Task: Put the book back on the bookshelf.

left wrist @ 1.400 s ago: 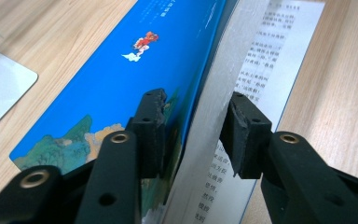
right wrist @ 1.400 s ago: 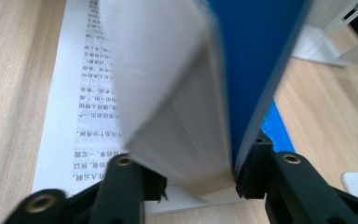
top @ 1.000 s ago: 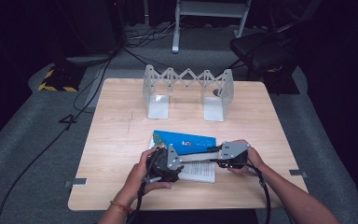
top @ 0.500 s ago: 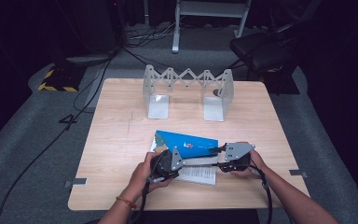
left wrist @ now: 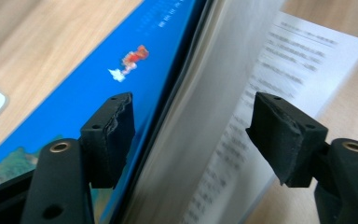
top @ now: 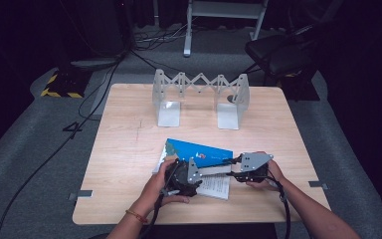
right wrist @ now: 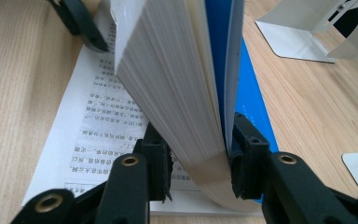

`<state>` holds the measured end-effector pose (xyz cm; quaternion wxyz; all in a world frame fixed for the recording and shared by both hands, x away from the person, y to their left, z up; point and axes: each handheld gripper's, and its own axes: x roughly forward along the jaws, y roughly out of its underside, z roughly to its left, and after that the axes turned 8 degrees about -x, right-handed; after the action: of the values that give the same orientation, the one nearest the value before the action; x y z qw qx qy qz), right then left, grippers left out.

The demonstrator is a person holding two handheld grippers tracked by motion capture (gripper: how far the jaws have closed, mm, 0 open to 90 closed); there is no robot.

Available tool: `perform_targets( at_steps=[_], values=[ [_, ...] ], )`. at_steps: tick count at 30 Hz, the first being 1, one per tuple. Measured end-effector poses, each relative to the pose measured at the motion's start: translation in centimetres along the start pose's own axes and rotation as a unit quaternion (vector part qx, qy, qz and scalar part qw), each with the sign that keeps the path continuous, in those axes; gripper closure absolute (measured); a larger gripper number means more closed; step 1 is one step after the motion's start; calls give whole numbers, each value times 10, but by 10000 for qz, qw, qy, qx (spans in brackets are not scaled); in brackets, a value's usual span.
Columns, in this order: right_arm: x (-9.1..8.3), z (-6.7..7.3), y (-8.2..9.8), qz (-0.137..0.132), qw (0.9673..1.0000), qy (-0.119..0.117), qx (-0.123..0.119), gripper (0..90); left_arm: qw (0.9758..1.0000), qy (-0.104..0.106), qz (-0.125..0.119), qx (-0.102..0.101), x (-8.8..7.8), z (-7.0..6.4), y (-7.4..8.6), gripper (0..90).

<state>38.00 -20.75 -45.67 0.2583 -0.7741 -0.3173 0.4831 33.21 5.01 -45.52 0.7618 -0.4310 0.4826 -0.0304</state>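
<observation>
My right tongs [right wrist: 196, 163] are clamped on a thick block of pages of the book [top: 199, 152], pads pressing from both sides near the bottom edge, with the blue cover [right wrist: 216, 42] just behind the far pad. The book lies open near the front middle of the desk [top: 129, 149], between my two hands, its blue cover facing up and away from me and a printed page [right wrist: 98, 126] flat on the wood (the lifted pages stand nearly upright in the right gripper view).

My left tongs [left wrist: 193, 135] stand apart, having just closed in and opened again; the raised pages and blue cover pass between the two pads without either touching them. In the high view, my left hand [top: 164, 179] is at the book's left edge and my right hand [top: 268, 174] at its right. An accordion-style metal bookend rack [top: 199, 94] stands well apart at the back of the desk.
</observation>
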Motion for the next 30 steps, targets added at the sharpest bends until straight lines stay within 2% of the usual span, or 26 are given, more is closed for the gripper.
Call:
perform_targets(
  at_steps=[1, 2, 3, 4, 5, 6, 7, 10, 12, 13, 14, 15, 16, 17, 18, 19, 20, 22, 23, 24, 25, 26, 27, 28, 30],
  values=[
    [0, 1, -1, 10, 10000, 4, 18, 645, 9999, -15, -84, -100, 1, 0, -1, 319],
    [0, 2, -2, 35, 10000, 25, 33, 646, 9998, -127, -60, -155, 1, 0, -1, 322],
    [0, 2, -4, 54, 10000, 60, 16, 646, 9993, -346, -35, -142, 3, -2, -1, 340],
    [-1, 2, -5, 41, 10000, 59, 20, 648, 9988, -478, -39, -127, 3, -2, -1, 364],
    [-1, 3, -6, 14, 10000, 91, 23, 650, 9987, -470, -105, -137, 2, -1, 1, 427],
    [-1, 4, -6, 21, 10000, 85, 32, 649, 9994, -304, -109, -122, 1, 1, 2, 486],
    [-1, 3, -6, 29, 9999, 84, 54, 644, 9995, -234, -177, -89, -1, 3, 4, 556],
    [-1, 2, -7, -8, 9998, 147, 107, 600, 9995, -168, -279, 14, -2, 5, 6, 594],
    [-5, -2, -4, -232, 9991, 114, 346, 494, 9991, 64, -407, -132, -3, 11, 8, 611],
    [-7, -5, -3, -267, 9986, 183, 418, 411, 9985, 208, -466, -221, -4, 16, 10, 615],
    [-10, -8, -1, -253, 9981, 325, 450, 374, 9985, 208, -466, -221, -4, 16, 10, 620],
    [-10, -8, -1, -253, 9981, 325, 450, 374, 9974, 311, -580, -308, -5, 20, 12, 620],
    [-19, -15, 7, -320, 9961, 546, 610, 343, 9958, 368, -715, -440, -8, 24, 13, 627],
    [-19, -15, 7, -320, 9961, 546, 610, 343, 9958, 368, -715, -440, -8, 24, 13, 630],
    [-22, -17, 10, -327, 9954, 598, 674, 334, 9946, 395, -823, -489, -10, 26, 14, 630],
    [-25, -21, 16, -294, 9939, 723, 783, 350, 9938, 415, -878, -532, -12, 28, 14, 632],
    [-28, -28, 27, -255, 9903, 953, 980, 345, 9921, 477, -1000, -584, -16, 32, 15, 640],
    [-31, -35, 36, -301, 9869, 985, 1244, 347, 9889, 585, -1165, -712, -21, 39, 18, 643],
    [-30, -39, 42, -232, 9854, 1004, 1357, 339, 9878, 606, -1220, -756, -22, 41, 19, 646],
    [-30, -39, 42, -232, 9854, 1004, 1357, 339, 9878, 606, -1220, -756, -22, 41, 19, 649],
    [-25, -43, 53, -69, 9842, 886, 1531, 335, 9843, 704, -1371, -864, -27, 49, 22, 651],
    [-20, -44, 57, 46, 9837, 824, 1600, 324, 9843, 704, -1371, -864, -27, 49, 22, 652],
    [-15, -44, 62, 112, 9829, 785, 1664, 328, 9799, 820, -1496, -1038, -31, 55, 26, 652],
    [-15, -44, 62, 112, 9829, 785, 1664, 328, 9799, 820, -1496, -1038, -31, 55, 26, 653],
    [-4, -43, 67, 191, 9825, 529, 1777, 322, 9762, 879, -1613, -1152, -35, 60, 29, 653]
  ],
)
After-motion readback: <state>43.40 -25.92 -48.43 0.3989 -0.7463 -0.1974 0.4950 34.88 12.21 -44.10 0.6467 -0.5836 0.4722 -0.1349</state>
